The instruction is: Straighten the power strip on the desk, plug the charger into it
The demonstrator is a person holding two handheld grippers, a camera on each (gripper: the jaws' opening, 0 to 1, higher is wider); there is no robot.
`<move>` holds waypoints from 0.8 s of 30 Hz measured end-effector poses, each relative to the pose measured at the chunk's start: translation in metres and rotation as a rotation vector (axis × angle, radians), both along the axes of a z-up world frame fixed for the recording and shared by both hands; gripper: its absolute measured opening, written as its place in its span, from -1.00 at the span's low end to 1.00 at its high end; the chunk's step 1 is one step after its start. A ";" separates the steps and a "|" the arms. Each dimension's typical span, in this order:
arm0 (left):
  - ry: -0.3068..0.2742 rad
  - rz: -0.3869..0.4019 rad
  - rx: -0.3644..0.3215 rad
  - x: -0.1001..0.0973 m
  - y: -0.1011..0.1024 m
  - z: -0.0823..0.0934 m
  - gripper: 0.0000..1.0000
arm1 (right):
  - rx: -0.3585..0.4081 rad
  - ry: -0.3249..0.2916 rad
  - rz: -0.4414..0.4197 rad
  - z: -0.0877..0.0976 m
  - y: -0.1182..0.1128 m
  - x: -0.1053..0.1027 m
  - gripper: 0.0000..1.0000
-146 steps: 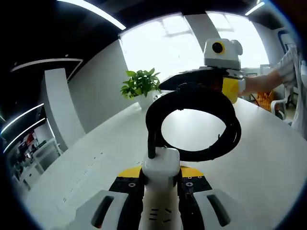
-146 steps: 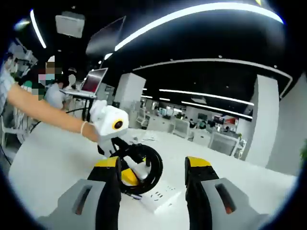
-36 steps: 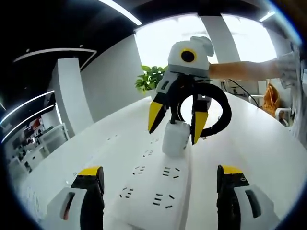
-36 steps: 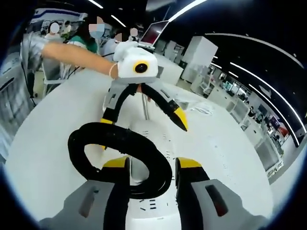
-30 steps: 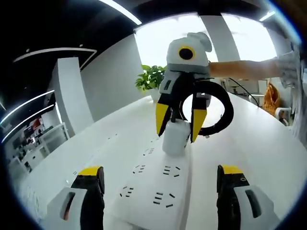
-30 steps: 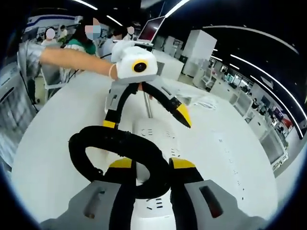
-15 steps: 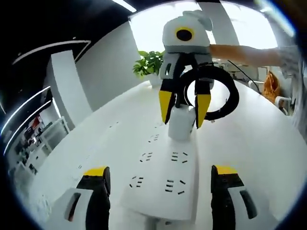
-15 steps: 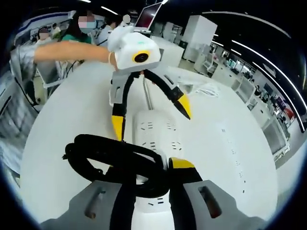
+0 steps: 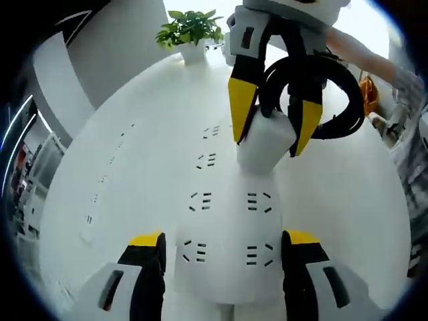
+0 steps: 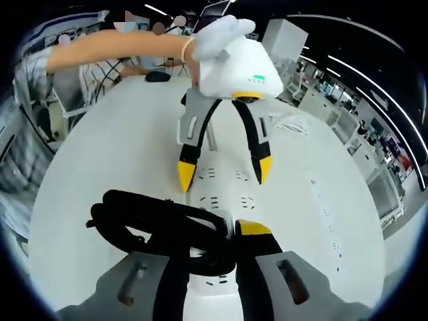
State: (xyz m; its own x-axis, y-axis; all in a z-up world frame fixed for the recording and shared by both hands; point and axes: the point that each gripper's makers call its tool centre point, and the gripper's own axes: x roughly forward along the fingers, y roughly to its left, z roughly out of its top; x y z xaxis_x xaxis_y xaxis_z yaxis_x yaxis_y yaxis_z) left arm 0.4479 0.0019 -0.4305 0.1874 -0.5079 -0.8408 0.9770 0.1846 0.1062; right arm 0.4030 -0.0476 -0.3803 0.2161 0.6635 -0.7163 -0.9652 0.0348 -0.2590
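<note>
In the left gripper view, the white power strip (image 9: 231, 251) lay flat on the white bench (image 9: 120, 167), running straight away from the camera, its near end sitting between the left hand-held gripper (image 9: 224, 257) jaws, which stood apart on either side of it without pressing in. Further along the strip, the white charger (image 9: 266, 140) stood on the strip's face, tilted slightly, and the right hand-held gripper (image 9: 271, 134) came down over it from above, its yellow-tipped jaws clamped on the charger's two sides. The black cable (image 9: 334, 93) coiled in a loop off the charger's top, hanging beside those jaws. A potted plant (image 9: 189, 30) sat at the bench's far end. In the right gripper view, the right hand-held gripper (image 10: 204, 257) jaws were drawn in tight on the charger (image 10: 210, 287), with the black cable (image 10: 154, 224) bundled across them. Beyond, the left hand-held gripper (image 10: 224, 170) pointed down with its jaws spread either side of the power strip (image 10: 224, 190), held by a gloved hand (image 10: 214, 33) on an outstretched arm. Whether the charger's prongs were fully seated, I could not tell.
</note>
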 end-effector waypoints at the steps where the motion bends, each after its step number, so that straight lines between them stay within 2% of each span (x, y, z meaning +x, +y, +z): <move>1: 0.010 -0.004 0.009 0.000 0.000 -0.001 0.47 | 0.003 0.002 0.001 0.000 0.000 0.000 -0.53; 9: 0.048 -0.007 0.100 -0.003 0.002 -0.006 0.50 | 0.009 0.002 0.006 0.000 0.000 -0.001 -0.53; 14: 0.095 0.016 0.162 -0.005 0.004 -0.007 0.45 | 0.020 0.015 0.003 0.000 -0.001 0.000 -0.53; 19: 0.123 0.006 0.196 -0.013 0.007 -0.009 0.35 | 0.015 0.015 0.000 0.000 -0.001 0.001 -0.53; 24: 0.130 0.008 0.220 -0.016 0.007 -0.009 0.34 | 0.013 0.018 0.001 0.000 -0.001 0.001 -0.53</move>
State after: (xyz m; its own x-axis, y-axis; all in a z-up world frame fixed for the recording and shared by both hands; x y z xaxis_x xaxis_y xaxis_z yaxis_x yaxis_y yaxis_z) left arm 0.4314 0.0092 -0.4394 0.0737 -0.3091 -0.9482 0.9838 0.1783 0.0184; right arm 0.4043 -0.0489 -0.3805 0.2032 0.6727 -0.7115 -0.9696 0.0374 -0.2416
